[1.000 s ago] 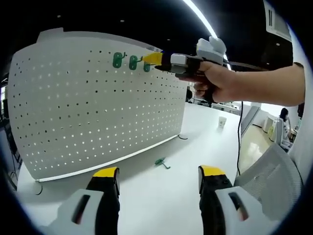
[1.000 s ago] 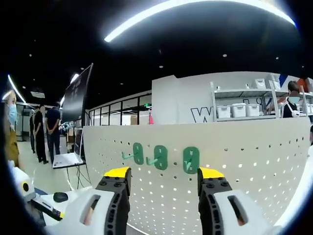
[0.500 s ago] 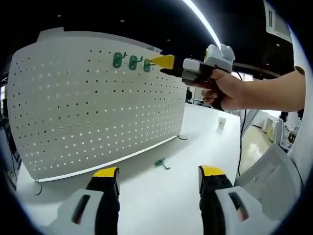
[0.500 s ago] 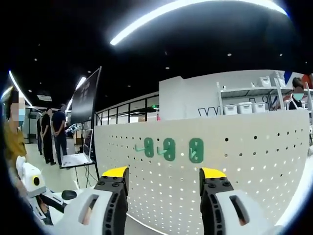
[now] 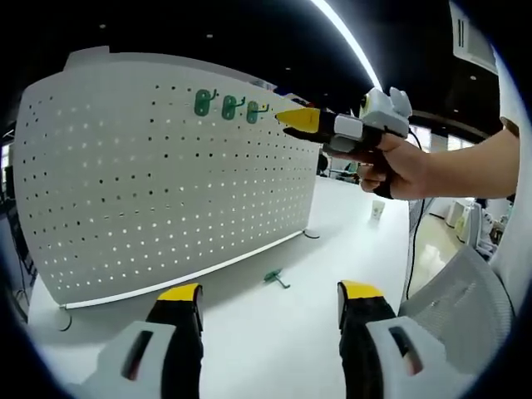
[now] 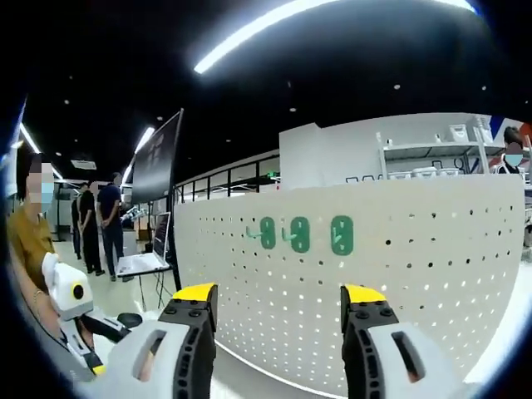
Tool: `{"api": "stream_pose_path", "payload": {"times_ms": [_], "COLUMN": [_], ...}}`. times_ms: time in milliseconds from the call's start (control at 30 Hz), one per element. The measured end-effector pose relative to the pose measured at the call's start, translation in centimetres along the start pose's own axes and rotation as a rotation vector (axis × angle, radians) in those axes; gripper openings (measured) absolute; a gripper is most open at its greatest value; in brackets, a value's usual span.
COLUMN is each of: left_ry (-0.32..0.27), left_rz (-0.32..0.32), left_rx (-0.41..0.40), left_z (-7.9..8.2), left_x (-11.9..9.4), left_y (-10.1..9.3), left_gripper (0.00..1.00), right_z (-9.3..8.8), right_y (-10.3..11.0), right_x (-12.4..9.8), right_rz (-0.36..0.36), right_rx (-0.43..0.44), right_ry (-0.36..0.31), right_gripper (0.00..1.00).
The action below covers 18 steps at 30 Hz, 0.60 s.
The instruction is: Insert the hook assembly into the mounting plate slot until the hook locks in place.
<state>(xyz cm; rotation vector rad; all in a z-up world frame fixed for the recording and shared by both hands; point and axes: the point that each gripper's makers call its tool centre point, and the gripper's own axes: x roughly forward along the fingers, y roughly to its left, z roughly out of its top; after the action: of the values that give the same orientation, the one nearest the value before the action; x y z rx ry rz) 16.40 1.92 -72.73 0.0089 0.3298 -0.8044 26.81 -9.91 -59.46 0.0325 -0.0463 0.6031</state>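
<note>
Three green hooks [image 5: 228,106] hang in a row near the top of the white pegboard [image 5: 150,191]; they show again as green hooks [image 6: 301,234] on the pegboard [image 6: 399,283] in the right gripper view. A loose green hook [image 5: 275,277] lies on the white table [image 5: 266,332] in front of the board. My left gripper [image 5: 268,299] is open over the table, nothing between its yellow tips. My right gripper [image 5: 295,119], held in a hand, hovers to the right of the hung hooks and apart from them; the right gripper [image 6: 278,295] stands open and empty.
A white chair back [image 5: 453,307] stands at the right of the table. A small cup [image 5: 377,209] sits far back on the table. People [image 6: 100,224] stand at the left, and shelves with bins [image 6: 440,154] rise behind the board.
My right gripper has drawn back from the hung hooks, to the right in the left gripper view; in its own view the pegboard has receded. The left gripper has stayed still.
</note>
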Motion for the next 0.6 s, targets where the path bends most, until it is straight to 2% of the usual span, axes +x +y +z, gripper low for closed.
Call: {"api": "stream_pose_path", "payload": {"times_ms": [367, 600], "left_ry": [-0.01, -0.009], "left_rz": [-0.005, -0.004], "left_rx": [-0.008, -0.009], "left_z": [0.2, 0.1], "left_x": [-0.2, -0.3], "left_y": [0.2, 0.3], "left_gripper": [0.68, 0.69], "right_z": [-1.9, -3.8], "right_y": [0.2, 0.4], "right_x": [-1.8, -3.3], "right_rz": [0.009, 0.013], "right_rx": [0.009, 0.007], "right_ry": [0.044, 0.088], "right_gripper": [0.59, 0.59]}}
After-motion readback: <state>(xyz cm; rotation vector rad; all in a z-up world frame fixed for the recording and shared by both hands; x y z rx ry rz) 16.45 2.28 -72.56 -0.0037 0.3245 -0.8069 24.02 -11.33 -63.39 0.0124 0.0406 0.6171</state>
